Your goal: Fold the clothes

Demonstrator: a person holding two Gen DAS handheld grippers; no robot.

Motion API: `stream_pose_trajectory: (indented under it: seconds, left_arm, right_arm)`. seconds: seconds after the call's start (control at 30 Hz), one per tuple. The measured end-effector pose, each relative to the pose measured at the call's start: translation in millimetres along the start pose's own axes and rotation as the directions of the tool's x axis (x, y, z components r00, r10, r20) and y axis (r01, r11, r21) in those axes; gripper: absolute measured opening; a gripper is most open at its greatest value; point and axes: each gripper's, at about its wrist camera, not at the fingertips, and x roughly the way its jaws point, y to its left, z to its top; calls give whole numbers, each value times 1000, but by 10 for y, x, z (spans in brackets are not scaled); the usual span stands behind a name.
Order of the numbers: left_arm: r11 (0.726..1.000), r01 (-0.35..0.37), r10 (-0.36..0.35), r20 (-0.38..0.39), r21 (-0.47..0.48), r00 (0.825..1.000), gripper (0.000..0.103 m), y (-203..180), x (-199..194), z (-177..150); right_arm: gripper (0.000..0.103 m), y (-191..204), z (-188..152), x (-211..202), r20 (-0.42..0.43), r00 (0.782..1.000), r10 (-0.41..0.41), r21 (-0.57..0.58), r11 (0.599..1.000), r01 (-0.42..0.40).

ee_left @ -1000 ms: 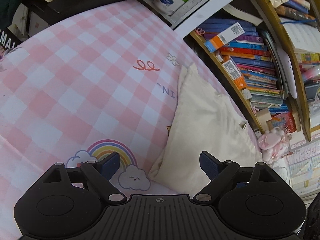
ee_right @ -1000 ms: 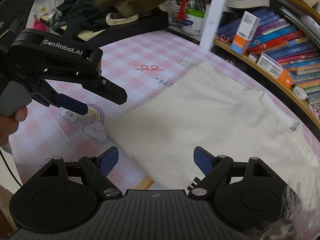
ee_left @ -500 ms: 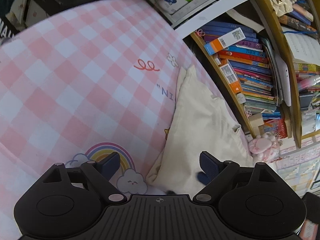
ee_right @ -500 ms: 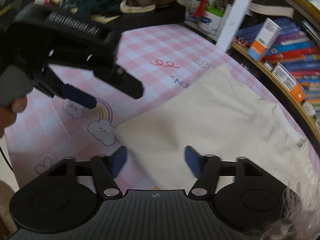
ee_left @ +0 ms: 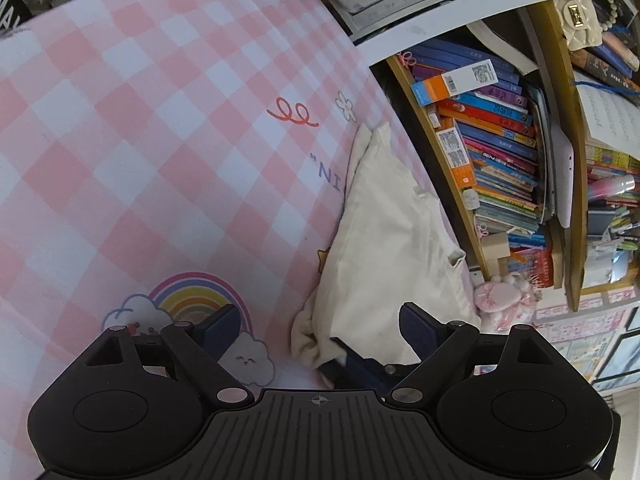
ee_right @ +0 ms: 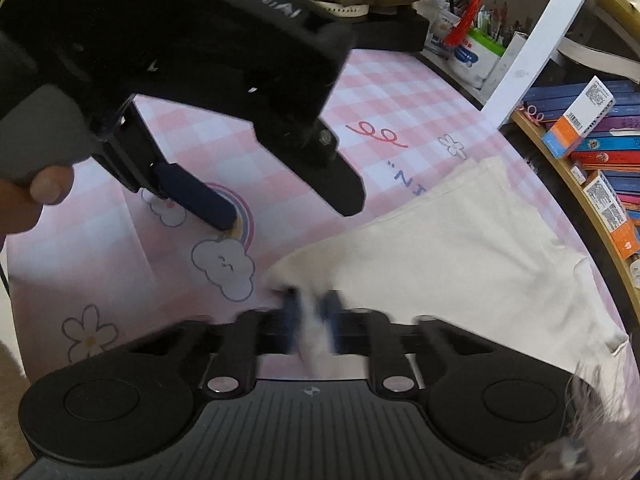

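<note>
A cream garment (ee_left: 392, 240) lies folded flat on the pink checked sheet (ee_left: 140, 140), along its right side by the bookshelf. In the right wrist view the cream garment (ee_right: 472, 256) fills the right half. My right gripper (ee_right: 312, 312) is shut on the garment's near corner, with cloth bunched between the blurred blue pads. My left gripper (ee_left: 320, 322) is open and empty, hovering just above that same corner; it also shows in the right wrist view (ee_right: 280, 208), above the rainbow print.
A wooden bookshelf (ee_left: 492, 148) packed with books runs along the bed's right edge. A pink plush toy (ee_left: 500, 294) sits by the shelf foot. Dark clothes and boxes (ee_right: 360, 0) are piled at the far end. A rainbow and cloud print (ee_left: 196, 300) marks the sheet.
My right gripper has moved forward to the garment's near corner and shut on it. My left gripper has drifted closer over that corner, still open.
</note>
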Motion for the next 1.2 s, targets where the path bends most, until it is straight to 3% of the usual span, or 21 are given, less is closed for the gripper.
stream_pose_trajectory:
  seconds: [0.1, 0.17, 0.3, 0.5, 0.63, 0.73, 0.83, 1.03, 1.2]
  left_arm:
    - [996, 62, -64, -23, -66, 998, 90, 40, 47, 30]
    - [982, 135, -141, -34, -132, 989, 98, 73, 112, 58]
    - [932, 286, -304, -50, -224, 951, 101, 89, 305, 110]
    - [876, 361, -403, -76, -319, 912, 101, 54, 610, 66]
    - [878, 359, -401, -77, -316, 913, 101, 20, 655, 51]
    - [881, 363, -402, -74, -304, 913, 101, -2, 658, 50]
    - [884, 365, -402, -75, -294, 913, 100, -2, 652, 48]
    - [893, 358, -392, -78, -273, 917, 97, -9, 646, 36]
    - [934, 300, -325, -109, -191, 940, 91, -94, 650, 0]
  right_arm:
    - [4, -127, -7, -174, 56, 998, -1, 88, 996, -4]
    - [4, -238, -7, -334, 98, 995, -4, 160, 987, -12]
    - [3, -417, -7, -562, 149, 989, -3, 266, 963, -37]
    - [3, -592, -30, -651, 166, 986, 32, 376, 922, -93]
    - [9, -616, -106, -646, 160, 984, 75, 429, 893, -138]
    - [31, -647, -224, -773, 170, 984, 57, 456, 880, -129]
    - [37, -749, -374, -856, 156, 987, 30, 505, 856, -106]
    - [58, -1026, -755, -995, 57, 994, -90, 635, 772, 34]
    - [75, -1253, -994, -1061, -51, 981, -189, 718, 676, 168]
